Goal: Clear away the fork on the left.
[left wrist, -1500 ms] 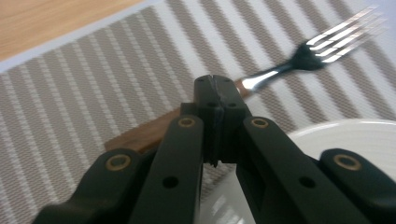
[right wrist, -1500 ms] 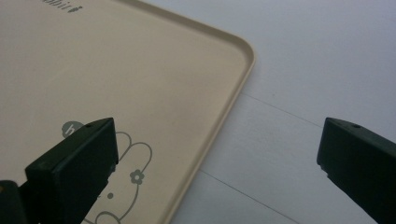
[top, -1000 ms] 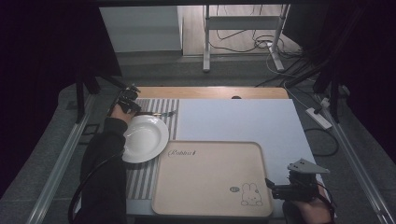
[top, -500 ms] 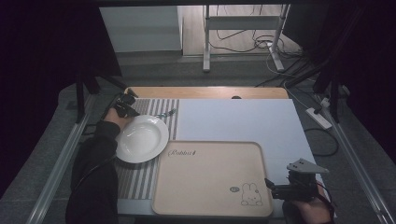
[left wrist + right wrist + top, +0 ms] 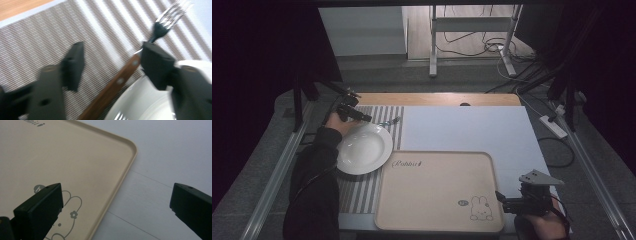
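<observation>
My left gripper point(image 5: 110, 62) is holding its jaws apart astride the wooden-handled fork point(image 5: 130, 67), which is lying on the striped mat point(image 5: 100, 27) beside the white plate point(image 5: 147, 102).

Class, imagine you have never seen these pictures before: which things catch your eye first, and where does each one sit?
The big beige tray with its rabbit drawing fills the table's near middle. Left of it, a white plate rests on a striped mat. At the plate's far edge, the left gripper stands open over a wooden-handled fork; the right gripper, also open, straddles the tray's near right rim.

White plate point(image 5: 363, 148), brown-striped mat point(image 5: 40, 37), beige rabbit-printed tray point(image 5: 437, 192)
</observation>
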`<state>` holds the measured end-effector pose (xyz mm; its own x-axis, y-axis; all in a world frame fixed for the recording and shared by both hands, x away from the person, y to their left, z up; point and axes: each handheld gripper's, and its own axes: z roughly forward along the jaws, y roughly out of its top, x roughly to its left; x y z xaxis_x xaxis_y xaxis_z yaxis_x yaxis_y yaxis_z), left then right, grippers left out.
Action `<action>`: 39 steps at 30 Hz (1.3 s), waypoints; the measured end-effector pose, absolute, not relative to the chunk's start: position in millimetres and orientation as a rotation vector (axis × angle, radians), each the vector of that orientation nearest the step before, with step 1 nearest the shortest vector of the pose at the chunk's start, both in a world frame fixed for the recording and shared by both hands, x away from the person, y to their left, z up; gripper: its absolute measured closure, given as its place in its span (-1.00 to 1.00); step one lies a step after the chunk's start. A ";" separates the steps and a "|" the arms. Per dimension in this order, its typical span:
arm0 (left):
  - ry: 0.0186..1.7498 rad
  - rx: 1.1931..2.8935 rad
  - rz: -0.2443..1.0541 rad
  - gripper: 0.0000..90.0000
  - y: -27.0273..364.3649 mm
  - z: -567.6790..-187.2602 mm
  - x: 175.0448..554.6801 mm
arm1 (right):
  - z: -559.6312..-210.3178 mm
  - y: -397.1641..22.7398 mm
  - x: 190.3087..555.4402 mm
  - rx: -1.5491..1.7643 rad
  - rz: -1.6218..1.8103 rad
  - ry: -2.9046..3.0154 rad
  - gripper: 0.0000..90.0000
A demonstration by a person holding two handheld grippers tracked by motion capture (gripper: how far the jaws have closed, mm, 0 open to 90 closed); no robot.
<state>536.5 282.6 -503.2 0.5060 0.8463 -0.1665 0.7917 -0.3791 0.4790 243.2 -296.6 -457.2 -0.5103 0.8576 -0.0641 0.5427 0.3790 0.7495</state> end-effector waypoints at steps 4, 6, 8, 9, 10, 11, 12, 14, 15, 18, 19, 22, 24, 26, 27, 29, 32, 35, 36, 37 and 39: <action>1.324 2.274 0.153 -0.79 264.6 -509.3 541.7 | -457.2 -296.7 243.2 1.207 0.947 2.197 -1.00; 1.312 2.291 0.147 -0.90 257.4 -512.0 544.8 | -457.2 -296.9 243.1 1.207 0.949 2.197 -1.00; 1.302 2.320 0.151 -0.93 250.2 -515.0 547.6 | -457.0 -297.2 242.9 1.206 0.950 2.198 -1.00; 1.295 2.354 0.158 -0.93 243.8 -518.4 550.0 | -457.0 -297.2 243.0 1.205 0.952 2.198 -1.00; 1.295 2.354 0.158 -0.92 243.8 -518.4 550.0 | -457.0 -297.3 243.0 1.206 0.953 2.198 -1.00; 1.291 2.369 0.159 -0.92 241.3 -519.8 551.1 | -457.0 -297.3 243.0 1.206 0.953 2.198 -1.00; 1.289 2.378 0.161 -0.92 239.4 -520.9 552.1 | -457.0 -297.4 243.0 1.207 0.954 2.198 -1.00; 1.287 2.399 0.165 -0.90 237.5 -522.0 554.4 | -457.1 -297.4 243.0 1.207 0.956 2.196 -1.00; 1.292 2.409 0.173 -0.86 236.7 -522.4 555.4 | -457.1 -297.3 243.0 1.205 0.953 2.199 -1.00; 1.304 2.448 0.210 -0.76 236.2 -523.9 557.4 | -457.0 -297.1 242.9 1.204 0.950 2.201 -1.00; 1.296 2.450 0.202 -0.74 237.6 -523.7 557.8 | -457.0 -297.1 242.8 1.203 0.950 2.200 -1.00; 1.291 2.440 0.207 -0.55 244.3 -521.5 557.1 | -457.0 -297.4 242.8 1.204 0.954 2.200 -1.00; 1.313 2.419 0.211 -0.35 250.3 -520.2 556.3 | -457.0 -297.5 242.6 1.204 0.954 2.200 -1.00; 1.328 2.407 0.212 -0.16 256.9 -519.2 555.4 | -457.1 -297.3 242.5 1.203 0.955 2.198 -1.00; 1.332 2.407 0.211 -0.09 259.8 -518.8 554.8 | -457.1 -297.2 242.4 1.202 0.954 2.198 -1.00; 1.335 2.401 0.206 0.02 264.9 -518.5 553.5 | -457.0 -297.1 242.3 1.202 0.953 2.198 -1.00; 1.342 2.397 0.200 0.23 272.2 -517.7 551.3 | -457.1 -297.2 242.4 1.203 0.955 2.199 -1.00; 1.341 2.398 0.204 0.47 277.2 -517.4 547.5 | -457.0 -297.2 242.3 1.202 0.953 2.198 -1.00; 1.335 2.399 0.207 0.49 278.1 -517.6 546.1 | -457.0 -297.2 242.3 1.201 0.953 2.199 -1.00; 1.329 2.401 0.207 0.52 278.8 -517.5 545.1 | -457.1 -297.1 242.4 1.200 0.953 2.199 -1.00; 1.303 2.420 0.195 0.61 279.5 -516.9 543.7 | -457.0 -297.1 242.5 1.201 0.951 2.201 -1.00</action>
<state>543.7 279.5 -516.9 0.5595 0.8268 -0.0585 0.7734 -0.4954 0.3956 242.5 -297.1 -457.0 -0.5155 0.8545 -0.0630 0.5398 0.3810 0.7506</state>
